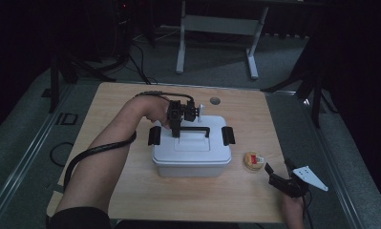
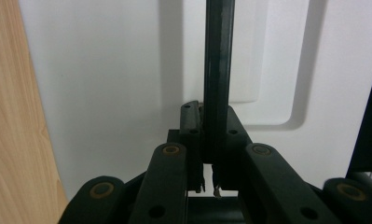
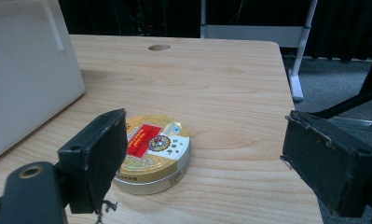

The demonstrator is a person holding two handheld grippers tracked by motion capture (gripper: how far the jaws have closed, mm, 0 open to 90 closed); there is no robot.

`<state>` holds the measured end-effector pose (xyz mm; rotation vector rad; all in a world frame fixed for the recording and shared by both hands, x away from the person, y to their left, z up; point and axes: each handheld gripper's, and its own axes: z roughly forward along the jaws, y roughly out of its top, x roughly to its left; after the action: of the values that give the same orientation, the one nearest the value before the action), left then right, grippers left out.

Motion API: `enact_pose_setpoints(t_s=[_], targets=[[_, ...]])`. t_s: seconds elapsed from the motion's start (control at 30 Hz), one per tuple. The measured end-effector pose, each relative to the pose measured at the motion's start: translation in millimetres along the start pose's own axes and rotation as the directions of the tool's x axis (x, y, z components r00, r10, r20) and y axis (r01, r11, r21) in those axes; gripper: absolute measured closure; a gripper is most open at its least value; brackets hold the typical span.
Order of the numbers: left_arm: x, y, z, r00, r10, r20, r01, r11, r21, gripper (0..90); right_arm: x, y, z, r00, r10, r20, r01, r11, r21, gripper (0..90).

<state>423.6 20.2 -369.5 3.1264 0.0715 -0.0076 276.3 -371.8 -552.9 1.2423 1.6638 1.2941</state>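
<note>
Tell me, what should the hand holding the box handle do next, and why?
Probably lift gently. The left tongs are shut on the black handle of the white box. Both side clips look flipped outward, so the lid may come up. The right tongs wait open by the round tin.

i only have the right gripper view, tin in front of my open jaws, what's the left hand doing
Observer: The left gripper is shut on the black handle atop the white box.
Operator: are the box latches shut
Observer: Both black latches lie down against the lid's ends in the high view.
Operator: where's my tin from the box
Observer: The round tin sits on the table just off the box's right end, apart from it, with the right gripper open beyond it.
</note>
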Motion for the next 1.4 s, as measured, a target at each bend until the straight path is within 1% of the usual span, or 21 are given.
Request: enact_pose_setpoints(t_s=[0.07, 0.1, 0.23, 0.3, 0.4, 0.43, 0.5, 0.53, 0.6, 0.73, 0.77, 0.87, 0.9, 0.97, 1.03, 1.13, 1.2, 1.3, 1.33, 1.37, 1.4], targets=[[0.2, -0.7, -0.3, 1.0000, -0.005, 0.001, 0.005, 1.0000, -0.003, 83.2, 0.0, 0.0, 0.0, 1.0000, 0.001, 0.000, -0.001, 1.000, 0.000, 13.5], [0.2, -0.8, -0.5, 1.0000, 0.000, 0.000, 0.000, 1.0000, -0.003, 83.3, 0.0, 0.0, 0.0, 1.0000, 0.000, 0.000, 0.000, 1.000, 0.001, 13.6], [0.3, -1.2, -2.4, 0.9999, -0.016, 0.003, 0.016, 0.9998, -0.007, 83.4, 0.0, 0.0, 0.0, 1.0000, 0.000, 0.000, 0.000, 1.000, 0.000, 13.6], [-0.8, -0.3, -4.5, 0.9999, -0.010, 0.000, 0.010, 0.9999, -0.006, 83.3, 0.1, 0.1, 0.1, 1.0000, -0.001, 0.000, 0.001, 1.000, 0.002, 13.5], [-3.2, 0.1, -8.7, 0.9999, -0.013, -0.001, 0.013, 0.9999, -0.004, 83.4, 0.1, 0.0, 0.1, 1.0000, -0.001, 0.000, 0.001, 1.000, 0.001, 13.6], [-3.7, -0.1, -10.3, 1.0000, -0.004, -0.006, 0.004, 1.0000, -0.003, 83.4, 0.0, 0.0, 0.0, 1.0000, -0.001, 0.000, 0.001, 1.000, 0.000, 13.6], [-4.8, -1.5, -14.1, 1.0000, -0.006, -0.003, 0.006, 0.9999, -0.010, 83.4, 0.0, 0.0, 0.0, 1.0000, -0.001, 0.000, 0.001, 1.000, 0.000, 13.6], [-5.7, -2.5, -16.2, 0.9999, -0.012, -0.009, 0.011, 0.9997, -0.019, 83.4, 0.1, 0.0, 0.0, 1.0000, -0.001, 0.000, 0.001, 1.000, 0.000, 13.6], [-6.8, -3.4, -20.1, 0.9999, -0.006, -0.009, 0.005, 0.9997, -0.022, 83.5, 0.1, 0.0, 0.1, 1.0000, -0.003, 0.000, 0.003, 1.000, 0.000, 13.5], [-9.4, -7.1, -29.1, 0.9996, -0.021, -0.019, 0.021, 0.9995, -0.023, 83.5, 0.1, 0.0, 0.1, 1.0000, -0.004, 0.000, 0.004, 1.000, 0.000, 13.6], [-10.0, -8.6, -31.5, 0.9994, -0.020, -0.029, 0.019, 0.9996, -0.023, 83.4, 0.2, 0.1, 0.1, 1.0000, -0.004, 0.000, 0.004, 1.000, 0.001, 13.5], [-11.9, -13.9, -38.0, 0.9987, -0.030, -0.040, 0.029, 0.9990, -0.034, 83.4, 0.3, 0.1, 0.2, 1.0000, -0.005, 0.001, 0.005, 1.000, 0.001, 13.6], [-12.2, -15.9, -39.9, 0.9988, -0.034, -0.036, 0.033, 0.9987, -0.039, 83.5, 0.3, 0.0, 0.2, 1.0000, -0.006, 0.001, 0.006, 1.000, 0.002, 13.6], [-14.6, -19.9, -43.2, 0.9982, -0.038, -0.047, 0.036, 0.9986, -0.038, 83.4, 0.4, 0.1, 0.3, 1.0000, -0.006, 0.000, 0.006, 1.000, 0.002, 13.6], [-16.3, -24.6, -46.4, 0.9982, -0.035, -0.048, 0.033, 0.9990, -0.030, 83.5, 0.7, 0.1, 0.3, 1.0000, -0.004, 0.001, 0.004, 1.000, 0.004, 13.6], [-18.5, -32.1, -51.5, 0.9976, -0.044, -0.053, 0.042, 0.9984, -0.037, 83.4, 0.9, 0.1, 0.4, 1.0000, -0.006, 0.002, 0.006, 1.000, 0.005, 13.6], [-20.5, -37.4, -55.1, 0.9968, -0.060, -0.054, 0.057, 0.9974, -0.044, 83.5, 1.1, 0.2, 0.5, 1.0000, -0.007, 0.002, 0.007, 1.000, 0.005, 13.5], [-23.0, -45.4, -60.5, 0.9959, -0.064, -0.063, 0.062, 0.9969, -0.048, 83.5, 1.1, 0.2, 0.7, 0.9999, -0.010, 0.001, 0.010, 1.000, 0.005, 13.6], [-23.0, -45.4, -60.5, 0.9959, -0.064, -0.063, 0.062, 0.9969, -0.048, 83.4, 1.1, 0.2, 0.7, 0.9999, -0.010, 0.001, 0.010, 1.000, 0.005, 13.6], [-25.0, -52.2, -63.8, 0.9953, -0.078, -0.058, 0.075, 0.9959, -0.051, 83.4, 1.1, 0.2, 0.8, 0.9999, -0.010, 0.001, 0.010, 1.000, 0.005, 13.6], [-26.1, -55.1, -64.9, 0.9947, -0.081, -0.064, 0.078, 0.9959, -0.047, 83.5, 1.0, 0.2, 0.8, 1.0000, -0.009, 0.002, 0.009, 1.000, 0.006, 13.6]])
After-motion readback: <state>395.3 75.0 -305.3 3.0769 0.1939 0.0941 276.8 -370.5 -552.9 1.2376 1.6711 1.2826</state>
